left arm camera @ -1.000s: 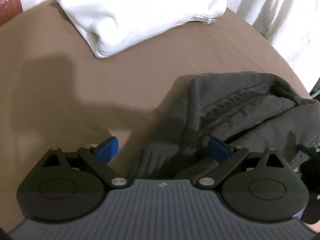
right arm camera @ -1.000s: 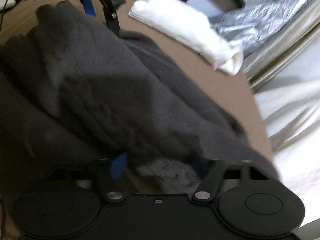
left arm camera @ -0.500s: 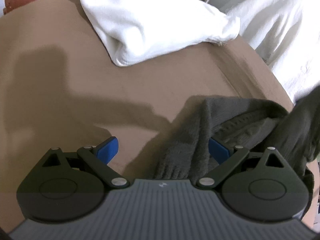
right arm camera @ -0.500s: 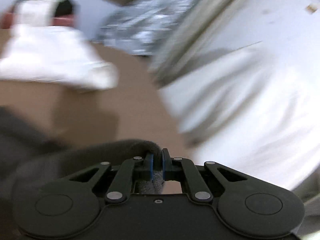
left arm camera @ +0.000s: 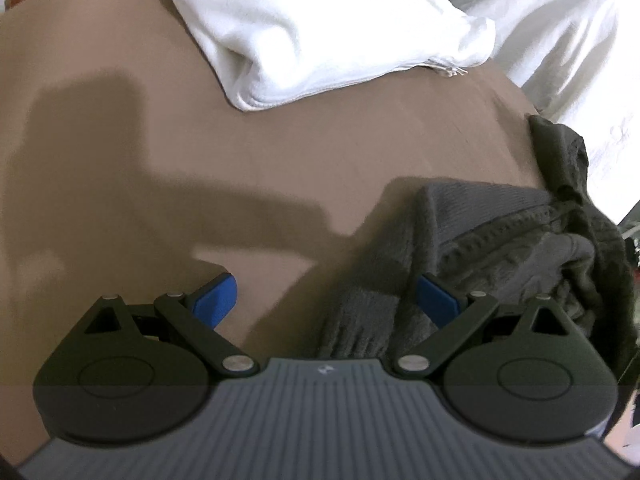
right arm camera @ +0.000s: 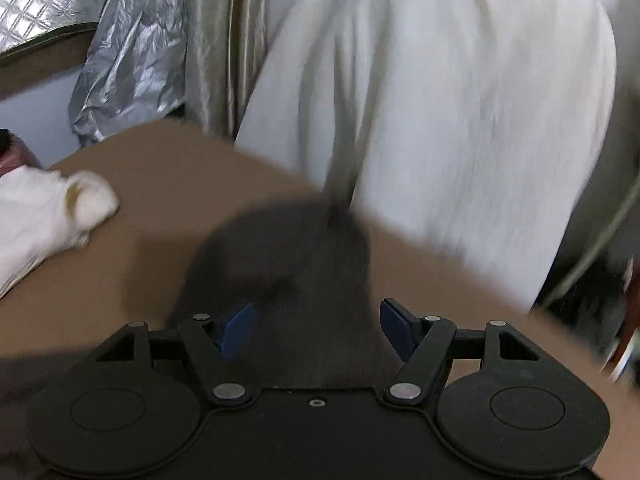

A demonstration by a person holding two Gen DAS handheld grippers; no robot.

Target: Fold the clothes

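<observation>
Dark grey fleece garment bunched on the right part of the brown table, ribbed hem and seams showing, one flap hanging over the far right edge. Not flat, not squared; folded state not settled from this heap. White folded garment lying further back on the table, well apart from the grey one, edges roughly stacked.

Left gripper spread wide, nothing held. Right-hand blue pad sitting over the grey fleece, left-hand pad over bare table; contact with the cloth not readable.

Right gripper also spread wide, nothing pinched. Dark blurred mass of the grey fleece just ahead of and between its pads (view smeared by motion, outline unclear). White draped cloth and silver foil sheeting beyond the table's far edge.

Risks from here:
- Overhanging flap dragging more of the garment off the right edge; fleece is heavy and the table's brown cover looks smooth.
- Closing on the bunched part likely to catch several layers at once, so a lift would raise a lump rather than one edge, and any fold would come out crooked.
- Fast motion of the right gripper making for a poorly placed pinch, or a snag on the ribbed hem.
- A wide sweep of the grey cloth toward the back could disturb the white garment's stacked edges.
</observation>
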